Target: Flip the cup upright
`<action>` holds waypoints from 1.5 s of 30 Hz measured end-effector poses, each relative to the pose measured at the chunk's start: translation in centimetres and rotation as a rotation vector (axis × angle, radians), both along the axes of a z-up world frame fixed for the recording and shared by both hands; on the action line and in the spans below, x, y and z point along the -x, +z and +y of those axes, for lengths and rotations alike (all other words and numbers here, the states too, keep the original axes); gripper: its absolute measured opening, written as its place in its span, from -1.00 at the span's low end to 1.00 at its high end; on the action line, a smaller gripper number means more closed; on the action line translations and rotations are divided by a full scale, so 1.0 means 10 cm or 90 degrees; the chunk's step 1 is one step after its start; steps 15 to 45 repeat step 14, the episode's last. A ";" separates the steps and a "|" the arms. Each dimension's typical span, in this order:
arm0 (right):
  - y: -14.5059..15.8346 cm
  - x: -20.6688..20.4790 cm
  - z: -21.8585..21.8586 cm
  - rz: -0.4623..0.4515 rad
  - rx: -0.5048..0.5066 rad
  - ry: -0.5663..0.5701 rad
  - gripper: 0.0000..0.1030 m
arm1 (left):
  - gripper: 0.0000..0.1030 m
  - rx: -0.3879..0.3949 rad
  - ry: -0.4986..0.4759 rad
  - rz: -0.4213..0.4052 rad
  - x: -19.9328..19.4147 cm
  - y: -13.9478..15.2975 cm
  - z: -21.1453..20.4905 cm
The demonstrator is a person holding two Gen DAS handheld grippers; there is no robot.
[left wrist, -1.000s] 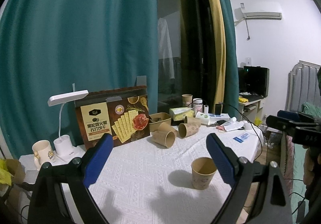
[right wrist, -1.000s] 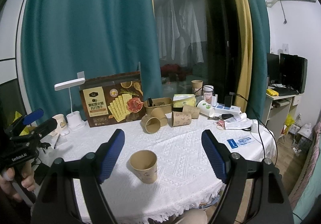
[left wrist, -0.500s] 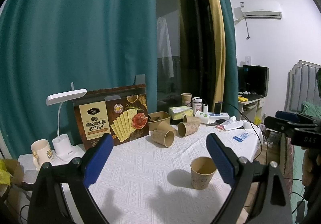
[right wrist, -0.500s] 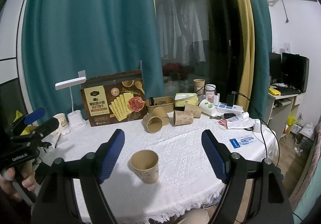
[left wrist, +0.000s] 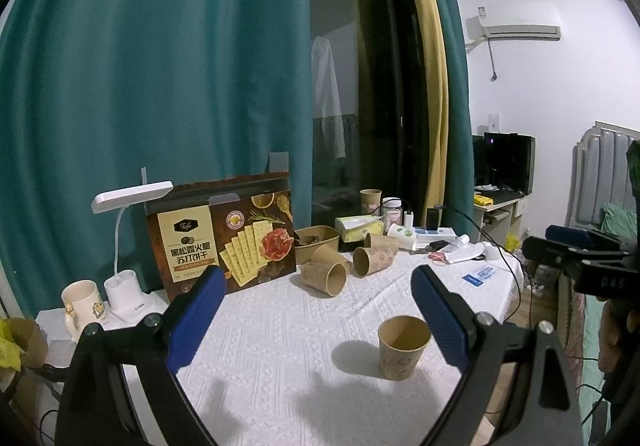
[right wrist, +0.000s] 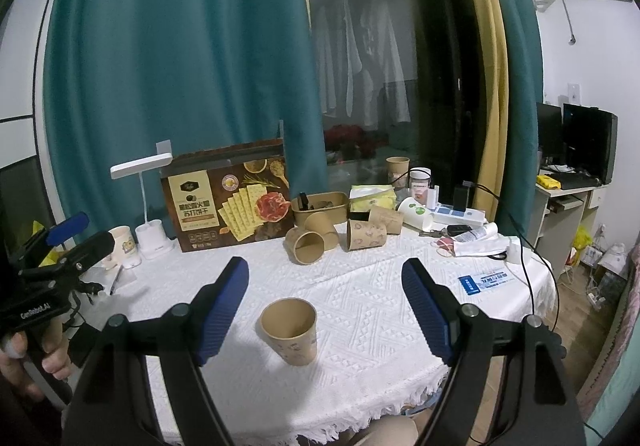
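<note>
A brown paper cup [right wrist: 289, 331] stands upright on the white tablecloth near the front edge; it shows in the left wrist view too, as the paper cup [left wrist: 403, 346]. My right gripper [right wrist: 325, 308] is open, held back from the cup, which sits low between its blue pads without touching them. My left gripper [left wrist: 318, 312] is open and empty, with the cup just inside its right fingertip [left wrist: 438, 316]. Several more paper cups lie on their sides further back [right wrist: 306, 244], [right wrist: 366, 235], [left wrist: 325, 277].
A cracker box [right wrist: 228, 196], a white desk lamp [right wrist: 142, 170], a mug [left wrist: 80, 300] and a brown tray [right wrist: 320, 206] line the back. Bottles, tissues, a power strip [right wrist: 460, 214] and cables crowd the back right. The table edge [right wrist: 360, 410] is close.
</note>
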State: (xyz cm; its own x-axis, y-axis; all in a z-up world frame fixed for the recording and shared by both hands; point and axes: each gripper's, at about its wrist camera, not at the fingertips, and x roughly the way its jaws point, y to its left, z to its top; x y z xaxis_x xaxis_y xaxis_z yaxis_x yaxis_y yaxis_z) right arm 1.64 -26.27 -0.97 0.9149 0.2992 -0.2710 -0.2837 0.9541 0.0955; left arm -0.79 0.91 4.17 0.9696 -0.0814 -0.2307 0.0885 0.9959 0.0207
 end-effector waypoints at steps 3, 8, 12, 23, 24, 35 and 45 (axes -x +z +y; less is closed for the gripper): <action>0.00 0.00 0.00 0.000 -0.002 -0.001 0.49 | 0.82 0.001 -0.002 0.001 0.00 0.01 0.00; -0.02 0.00 0.01 0.000 -0.003 -0.003 0.49 | 0.82 0.002 -0.005 0.001 0.00 0.02 0.01; -0.01 0.00 0.00 0.003 0.000 0.000 0.49 | 0.82 0.003 -0.007 0.002 0.00 0.03 0.00; -0.02 -0.02 0.01 0.004 0.004 0.003 0.49 | 0.82 0.002 -0.006 0.003 0.00 0.03 -0.01; -0.02 -0.02 0.01 0.004 0.004 0.003 0.49 | 0.82 0.002 -0.006 0.003 0.00 0.03 -0.01; -0.02 -0.02 0.01 0.004 0.004 0.003 0.49 | 0.82 0.002 -0.006 0.003 0.00 0.03 -0.01; -0.02 -0.02 0.01 0.004 0.004 0.003 0.49 | 0.82 0.002 -0.006 0.003 0.00 0.03 -0.01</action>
